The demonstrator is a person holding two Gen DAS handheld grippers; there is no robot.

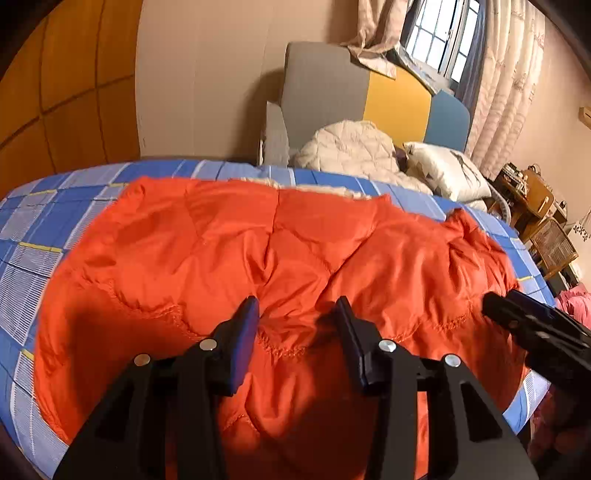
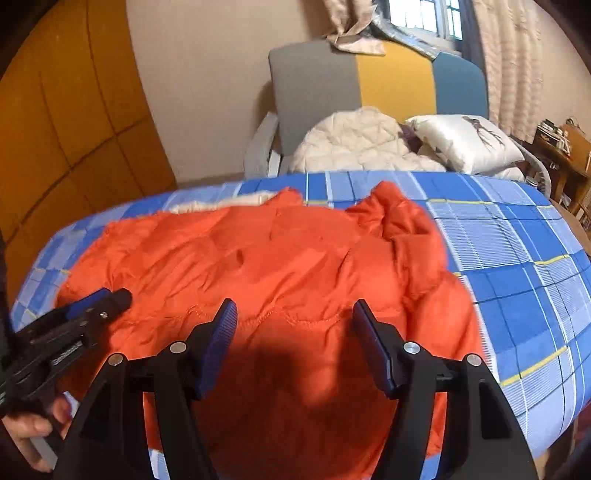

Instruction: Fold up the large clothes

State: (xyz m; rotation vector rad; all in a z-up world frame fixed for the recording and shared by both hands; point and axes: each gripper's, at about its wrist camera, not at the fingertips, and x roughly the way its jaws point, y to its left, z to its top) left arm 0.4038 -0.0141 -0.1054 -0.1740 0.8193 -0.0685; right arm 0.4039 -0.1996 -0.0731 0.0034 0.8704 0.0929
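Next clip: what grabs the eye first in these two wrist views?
The bright orange quilted jacket dominates, spread across the blue checked bedsheet with cream lining peeking out at its far edge. Both grippers hover over its near part with jaws apart and nothing between them: the left gripper and the right gripper. Behind the bed, a grey, yellow and blue headboard stands below the window.

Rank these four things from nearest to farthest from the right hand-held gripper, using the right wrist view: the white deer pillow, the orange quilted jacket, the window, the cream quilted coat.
1. Orange quilted jacket, directly under the right hand-held gripper, on the bed.
2. Cream quilted coat, beyond the bed's far edge.
3. White deer pillow, far right; nearly level with the coat, close call.
4. Window, top, farthest.
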